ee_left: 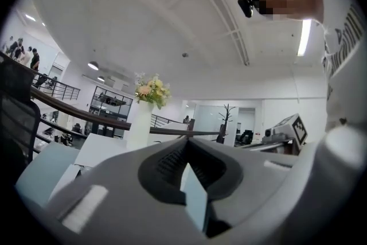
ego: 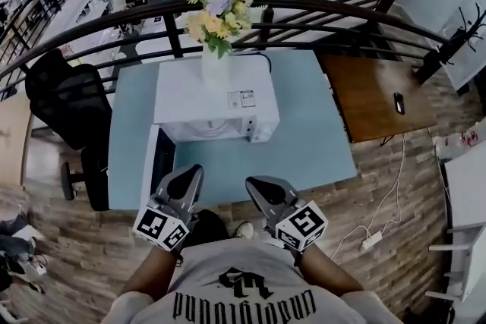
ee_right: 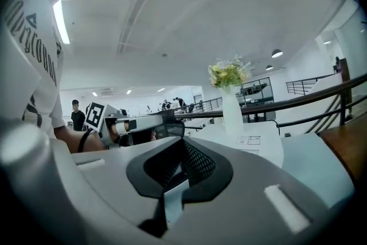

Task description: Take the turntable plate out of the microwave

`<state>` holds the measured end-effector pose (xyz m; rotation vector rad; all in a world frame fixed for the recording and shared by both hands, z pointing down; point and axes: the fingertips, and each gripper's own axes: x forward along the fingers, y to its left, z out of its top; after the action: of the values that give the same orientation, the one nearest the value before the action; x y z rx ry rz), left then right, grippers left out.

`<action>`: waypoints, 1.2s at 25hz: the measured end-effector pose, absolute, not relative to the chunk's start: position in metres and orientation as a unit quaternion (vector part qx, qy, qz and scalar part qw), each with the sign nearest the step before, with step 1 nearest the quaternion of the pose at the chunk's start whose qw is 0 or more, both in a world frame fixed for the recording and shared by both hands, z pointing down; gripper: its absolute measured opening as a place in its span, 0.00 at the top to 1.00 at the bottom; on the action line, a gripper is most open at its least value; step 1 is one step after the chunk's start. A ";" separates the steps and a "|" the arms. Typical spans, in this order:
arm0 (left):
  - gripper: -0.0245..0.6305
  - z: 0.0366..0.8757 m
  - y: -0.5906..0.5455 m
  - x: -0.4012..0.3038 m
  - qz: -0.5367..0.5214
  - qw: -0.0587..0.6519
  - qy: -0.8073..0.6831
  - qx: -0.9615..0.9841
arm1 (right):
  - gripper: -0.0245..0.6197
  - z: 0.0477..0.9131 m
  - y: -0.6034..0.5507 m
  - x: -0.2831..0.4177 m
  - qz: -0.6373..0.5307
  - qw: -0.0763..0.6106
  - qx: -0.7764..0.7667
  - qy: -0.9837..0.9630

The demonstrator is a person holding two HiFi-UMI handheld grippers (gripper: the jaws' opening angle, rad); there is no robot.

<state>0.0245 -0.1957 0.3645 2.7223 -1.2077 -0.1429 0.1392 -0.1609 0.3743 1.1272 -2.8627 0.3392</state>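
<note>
Head view looked down on a white microwave (ego: pixel 216 99) sitting on a pale blue table (ego: pixel 311 140), with its door (ego: pixel 154 163) swung open to the left. The turntable plate didn't show from any angle because the microwave's top hid the cavity, so I couldn't tell where it sat. 1 small sticker (ego: pixel 241 99) was on the microwave's top, print too tiny to read. The shirt (ego: pixel 243 292) had black gothic lettering, upside down and not legible. Left gripper (ego: pixel 193 172) and right gripper (ego: pixel 255 184) hung side by side over the table's near edge, each with jaws pressed together on nothing. A white vase (ego: pixel 215 66) of flowers stood on the microwave. Room had a wood-plank floor (ego: pixel 380 178), a brown desk (ego: pixel 372 95) with a phone (ego: pixel 399 103), a black office chair (ego: pixel 64 99) and a curved dark railing (ego: pixel 326 7)
</note>
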 end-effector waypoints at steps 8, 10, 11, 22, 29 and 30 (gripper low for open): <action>0.89 0.383 -0.220 0.006 -0.040 0.075 -0.455 0.886 | 0.95 0.414 -0.194 0.125 0.161 0.030 0.328 -0.930; 0.89 0.389 -0.228 0.003 -0.036 0.063 -0.459 0.886 | 0.95 0.435 -0.207 0.120 0.171 0.043 0.321 -0.931; 0.89 0.394 -0.233 0.004 -0.035 0.056 -0.458 0.887 | 0.95 0.450 -0.214 0.117 0.175 0.055 0.319 -0.930; 0.89 0.465 -0.281 -0.003 -0.015 0.049 -0.456 0.888 | 0.90 0.564 -0.270 0.093 0.268 0.109 0.316 -0.904; 0.89 0.515 -0.314 -0.010 0.002 0.077 -0.473 0.878 | 0.82 0.651 -0.306 0.068 0.364 0.124 0.305 -0.871; 0.89 0.521 -0.318 -0.013 0.002 0.073 -0.476 0.876 | 0.81 0.659 -0.311 0.064 0.380 0.117 0.307 -0.865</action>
<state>-0.0130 -0.3185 0.5213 2.6318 -1.4293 0.0071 0.0645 -0.3109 0.6588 0.8974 -2.5308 1.1122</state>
